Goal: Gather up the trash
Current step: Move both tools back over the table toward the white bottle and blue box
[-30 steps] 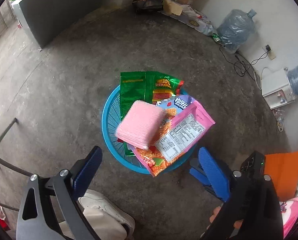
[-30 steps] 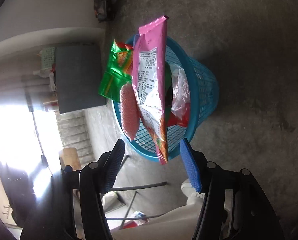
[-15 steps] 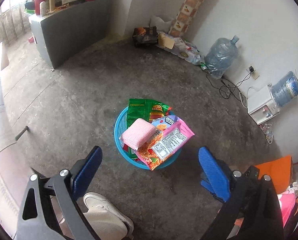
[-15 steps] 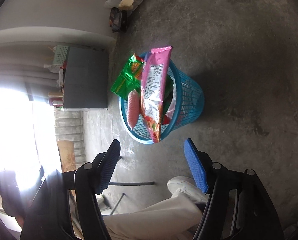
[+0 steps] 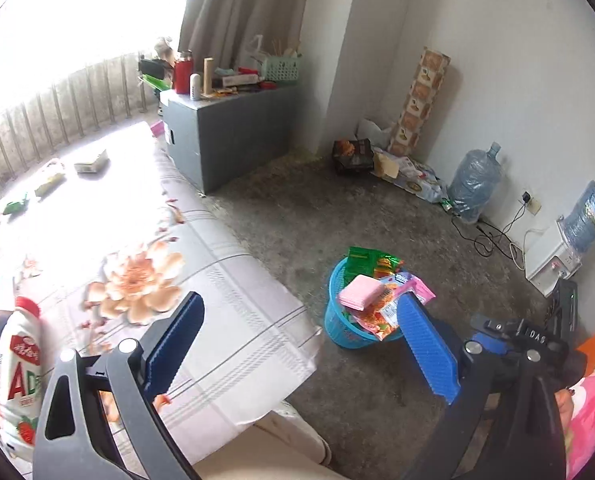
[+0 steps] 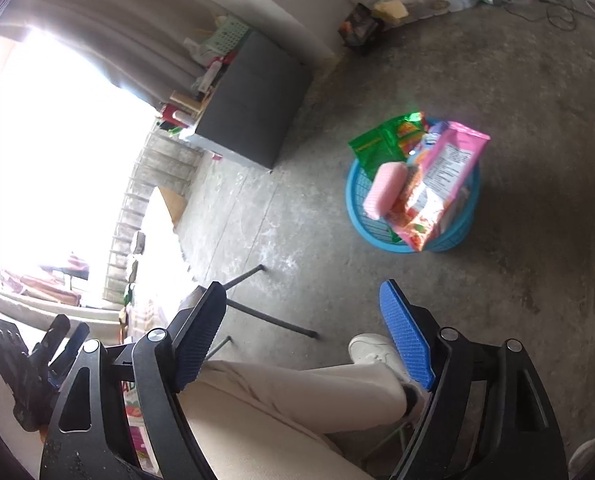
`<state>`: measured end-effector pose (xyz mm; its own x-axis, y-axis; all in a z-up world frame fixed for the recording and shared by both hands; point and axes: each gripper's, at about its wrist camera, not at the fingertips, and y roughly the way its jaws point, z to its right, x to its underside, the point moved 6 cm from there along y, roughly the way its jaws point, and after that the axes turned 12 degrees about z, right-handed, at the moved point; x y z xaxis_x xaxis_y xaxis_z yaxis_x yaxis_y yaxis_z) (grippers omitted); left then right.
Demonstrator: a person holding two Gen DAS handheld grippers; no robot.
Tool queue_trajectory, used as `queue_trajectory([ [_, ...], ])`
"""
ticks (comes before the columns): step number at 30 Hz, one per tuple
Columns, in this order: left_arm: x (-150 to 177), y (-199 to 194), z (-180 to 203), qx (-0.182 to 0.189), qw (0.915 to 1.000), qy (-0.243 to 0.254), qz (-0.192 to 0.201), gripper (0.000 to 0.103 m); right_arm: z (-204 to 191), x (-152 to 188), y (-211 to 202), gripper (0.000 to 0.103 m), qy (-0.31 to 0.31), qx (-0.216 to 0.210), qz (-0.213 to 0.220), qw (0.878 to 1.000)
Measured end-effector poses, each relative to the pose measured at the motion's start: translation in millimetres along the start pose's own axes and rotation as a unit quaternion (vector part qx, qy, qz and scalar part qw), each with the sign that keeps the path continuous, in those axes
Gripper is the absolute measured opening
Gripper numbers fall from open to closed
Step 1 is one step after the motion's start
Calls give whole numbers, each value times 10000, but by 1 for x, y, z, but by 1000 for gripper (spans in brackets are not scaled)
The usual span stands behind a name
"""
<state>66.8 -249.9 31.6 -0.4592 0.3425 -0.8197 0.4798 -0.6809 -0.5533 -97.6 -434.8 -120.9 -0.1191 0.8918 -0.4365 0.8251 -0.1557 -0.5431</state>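
A white bottle with red letters and strawberry pictures stands at the left edge of the tabletop, which wears a flowered cloth. More small bits of trash lie far back on that cloth, too bright to count. The left claw hangs over the tabletop's near right corner. Its two blue pads are wide apart and nothing is between them.

To the right, on the grey floor, sits one round blue basket with a mesh wall. It is full to the top. In it are a green wrapper at the back, a pink sponge on the left, and a pink snack bag with white print lying across the rim. Bare floor lies all around the basket, and it stands well apart from the tabletop's edge.

The right claw hangs above the person's pale trouser leg and white shoe. Its pads have just been opening and now stand wide apart, holding nothing. Two thin dark table legs cross the floor just beyond it.
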Motion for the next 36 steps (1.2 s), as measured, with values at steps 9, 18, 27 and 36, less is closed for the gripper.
queue_trajectory([
  [9,20,-96,-110,-872,9945,-302,499,95,-98,31,10,79,-779,-614,-381,9943],
  [18,64,-170,-223,-1970,9713,-1192,603,95,-207,95,67,81,-1526,-1146,-1334,9725],
  [27,105,-224,-285,-2841,9423,-1663,612,95,-330,206,146,85,-1988,-1602,-2790,9257],
  [36,111,-227,-336,-3331,9234,-1799,632,95,-385,302,208,85,-2246,-1255,-3672,8938],
])
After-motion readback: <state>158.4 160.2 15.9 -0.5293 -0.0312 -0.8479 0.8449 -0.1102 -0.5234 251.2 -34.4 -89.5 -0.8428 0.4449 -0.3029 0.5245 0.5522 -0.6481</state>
